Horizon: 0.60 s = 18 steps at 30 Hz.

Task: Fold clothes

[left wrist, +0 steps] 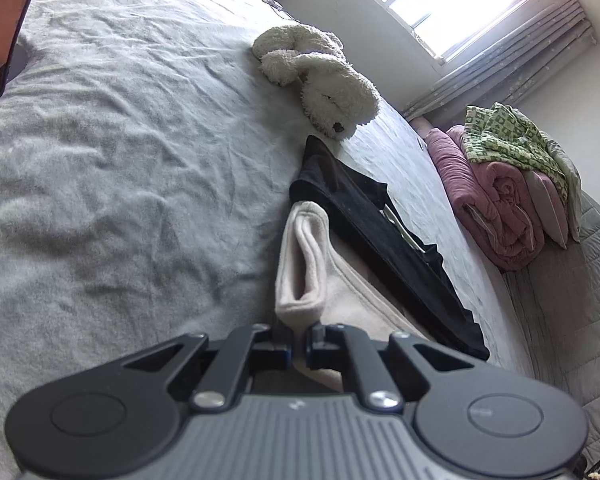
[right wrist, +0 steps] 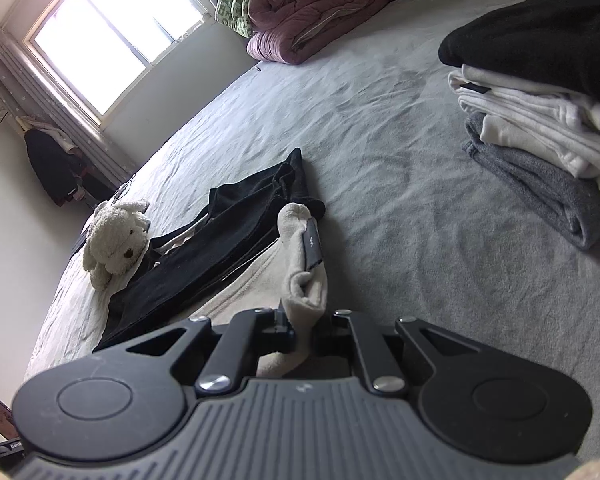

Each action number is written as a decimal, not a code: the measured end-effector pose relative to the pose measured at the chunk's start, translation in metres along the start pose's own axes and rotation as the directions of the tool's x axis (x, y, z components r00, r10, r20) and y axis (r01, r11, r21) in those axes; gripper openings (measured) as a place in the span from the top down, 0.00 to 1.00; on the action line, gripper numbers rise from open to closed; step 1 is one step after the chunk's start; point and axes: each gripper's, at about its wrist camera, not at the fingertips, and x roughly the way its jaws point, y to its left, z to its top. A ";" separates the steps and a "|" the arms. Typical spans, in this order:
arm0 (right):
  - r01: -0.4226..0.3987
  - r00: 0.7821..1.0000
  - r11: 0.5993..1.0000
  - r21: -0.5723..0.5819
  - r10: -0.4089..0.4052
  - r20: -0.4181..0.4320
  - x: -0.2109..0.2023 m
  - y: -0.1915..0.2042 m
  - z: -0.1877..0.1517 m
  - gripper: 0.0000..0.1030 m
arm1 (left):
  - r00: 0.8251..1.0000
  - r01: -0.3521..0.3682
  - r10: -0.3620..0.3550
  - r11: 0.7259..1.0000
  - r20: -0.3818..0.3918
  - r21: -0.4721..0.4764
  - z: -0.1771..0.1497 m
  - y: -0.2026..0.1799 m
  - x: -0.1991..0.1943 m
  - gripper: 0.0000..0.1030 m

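A cream fleece garment (left wrist: 312,264) lies on the grey bed, with black clothes (left wrist: 364,208) on and beside it. My left gripper (left wrist: 300,344) is shut on a bunched edge of the cream garment. In the right wrist view my right gripper (right wrist: 304,328) is shut on another bunched edge of the cream garment (right wrist: 304,280), which carries a dark label. The black clothes (right wrist: 220,248) lie over the garment's far part there.
A white plush dog (left wrist: 324,76) lies beyond the clothes; it also shows in the right wrist view (right wrist: 116,240). A stack of folded black, white and grey clothes (right wrist: 540,120) sits at right. Rolled pink and green bedding (left wrist: 500,192) lies at the bed's end. The grey bedsheet (left wrist: 120,140) spreads leftward.
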 end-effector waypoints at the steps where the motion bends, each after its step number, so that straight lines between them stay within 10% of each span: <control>1: 0.000 1.000 1.000 0.000 0.000 -0.006 -0.004 -0.001 -0.002 0.92 | 1.000 0.003 -0.003 1.000 -0.006 0.000 -0.003 0.001 -0.003 0.95; 15: 0.026 0.995 1.000 0.009 -0.026 -0.095 -0.011 -0.029 -0.029 0.90 | 0.996 -0.016 0.014 1.000 -0.089 -0.016 -0.030 0.027 -0.011 0.89; 18: 0.052 0.996 0.998 -0.022 -0.054 -0.073 -0.018 -0.024 -0.024 0.64 | 0.997 -0.029 0.029 1.000 -0.068 -0.006 -0.022 0.023 -0.016 0.78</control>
